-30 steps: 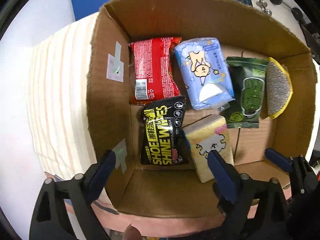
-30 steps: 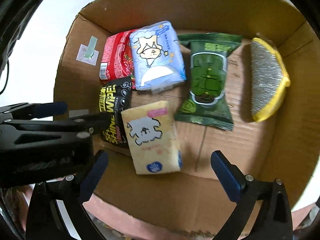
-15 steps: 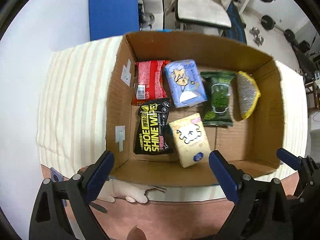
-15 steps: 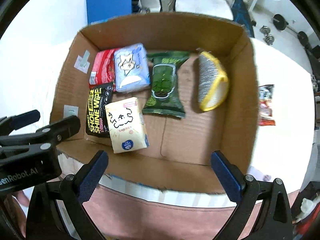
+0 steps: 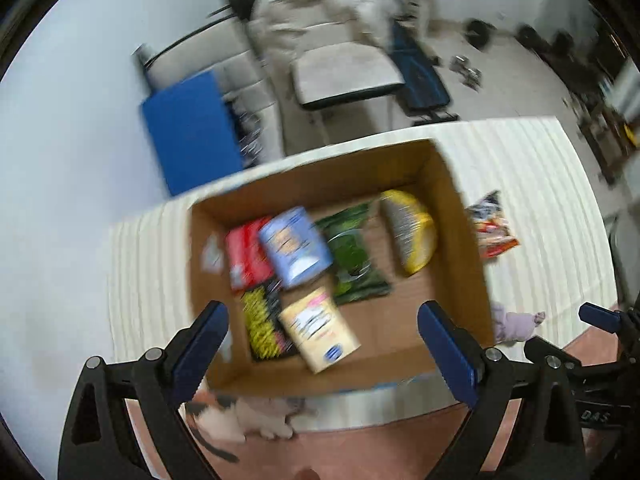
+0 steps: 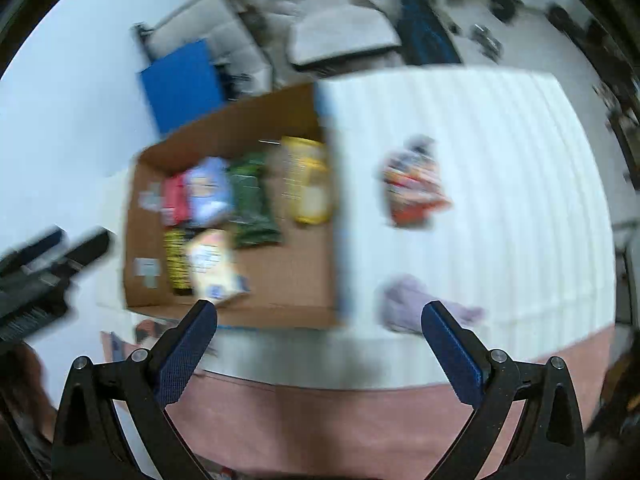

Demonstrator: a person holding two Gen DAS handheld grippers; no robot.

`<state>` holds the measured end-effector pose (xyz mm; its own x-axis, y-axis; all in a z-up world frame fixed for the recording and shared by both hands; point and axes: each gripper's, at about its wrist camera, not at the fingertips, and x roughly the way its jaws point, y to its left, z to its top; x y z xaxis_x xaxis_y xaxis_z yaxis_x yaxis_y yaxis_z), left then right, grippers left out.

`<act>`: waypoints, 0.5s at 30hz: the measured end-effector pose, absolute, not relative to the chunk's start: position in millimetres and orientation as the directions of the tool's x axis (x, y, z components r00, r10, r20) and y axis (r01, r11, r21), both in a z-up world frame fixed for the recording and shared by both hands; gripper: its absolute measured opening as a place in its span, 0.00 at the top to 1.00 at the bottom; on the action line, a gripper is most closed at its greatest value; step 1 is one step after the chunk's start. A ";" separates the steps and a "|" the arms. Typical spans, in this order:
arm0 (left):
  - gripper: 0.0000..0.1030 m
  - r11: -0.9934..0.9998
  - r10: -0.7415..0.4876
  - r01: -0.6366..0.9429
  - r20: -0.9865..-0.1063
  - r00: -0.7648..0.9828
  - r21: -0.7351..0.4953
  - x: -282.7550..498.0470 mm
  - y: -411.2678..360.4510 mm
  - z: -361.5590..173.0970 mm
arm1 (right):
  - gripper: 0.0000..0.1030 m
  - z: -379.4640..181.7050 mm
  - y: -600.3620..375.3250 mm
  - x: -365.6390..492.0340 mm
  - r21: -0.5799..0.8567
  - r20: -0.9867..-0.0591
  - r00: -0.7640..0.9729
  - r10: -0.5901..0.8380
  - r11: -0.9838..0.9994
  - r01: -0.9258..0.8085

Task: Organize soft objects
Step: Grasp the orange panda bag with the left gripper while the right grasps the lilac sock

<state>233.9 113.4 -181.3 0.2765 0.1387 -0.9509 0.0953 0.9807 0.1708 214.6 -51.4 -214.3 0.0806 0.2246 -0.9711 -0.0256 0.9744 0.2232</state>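
An open cardboard box [image 5: 460, 248] [image 6: 304, 280] stands on a striped white cloth and holds several soft packs: a red pack [image 5: 246, 252], a blue tissue pack [image 5: 294, 246], a green wipes pack [image 5: 352, 256], a yellow scrubber [image 5: 412, 236], a black-yellow wipes pack [image 5: 262, 324] and a cream tissue pack [image 5: 320, 328]. Right of the box lie a colourful snack pack [image 6: 414, 184] [image 5: 492, 224] and a lilac soft item [image 6: 416, 304] [image 5: 516, 320]. My left gripper [image 5: 322, 340] is open and empty, high above the box's front. My right gripper [image 6: 320, 340] is open and empty above the table's front edge.
A white plush toy [image 5: 256, 416] lies at the table's front edge under the box. Behind the table are a blue panel [image 5: 192, 132], a grey chair [image 5: 344, 72] and floor clutter. Both views are blurred by motion.
Both grippers have pulled up and back from the box, so the whole table shows. The right view has swung right, showing the snack pack and the lilac item.
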 end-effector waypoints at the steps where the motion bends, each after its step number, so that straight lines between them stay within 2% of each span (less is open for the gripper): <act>1: 0.06 0.973 0.142 0.137 -0.953 0.268 0.184 245.5 93.8 -187.4 | 0.00 -223.6 -70.2 214.6 0.211 -0.976 0.058 0.211 0.977 -0.010; 3: 0.06 0.961 0.139 0.199 -0.960 0.243 0.190 262.3 65.5 -199.0 | 0.00 -244.3 -96.2 213.9 0.197 -0.980 0.001 0.197 0.980 -0.014; 8: 0.06 0.899 0.218 0.347 -0.960 0.174 0.267 296.6 -9.6 -247.7 | 0.01 -309.1 -118.9 212.8 0.151 -0.983 -0.117 0.139 0.983 -0.100; 12: 0.06 0.841 0.292 0.433 -0.946 0.142 0.325 310.7 -51.8 -283.0 | 0.11 -355.1 -111.0 214.0 0.166 -0.975 -0.176 0.135 0.971 -0.175; 15: 0.06 0.837 0.293 0.452 -0.950 0.108 0.309 320.8 -68.6 -300.8 | 0.15 -380.8 -106.9 217.1 0.172 -0.968 -0.214 0.128 0.963 -0.205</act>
<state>320.8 -68.6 -300.8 0.1081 0.2929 -0.9500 0.4521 0.8366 0.3094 217.1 -106.9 -380.8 -0.2142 0.1276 -0.9684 -0.2053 0.9634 0.1723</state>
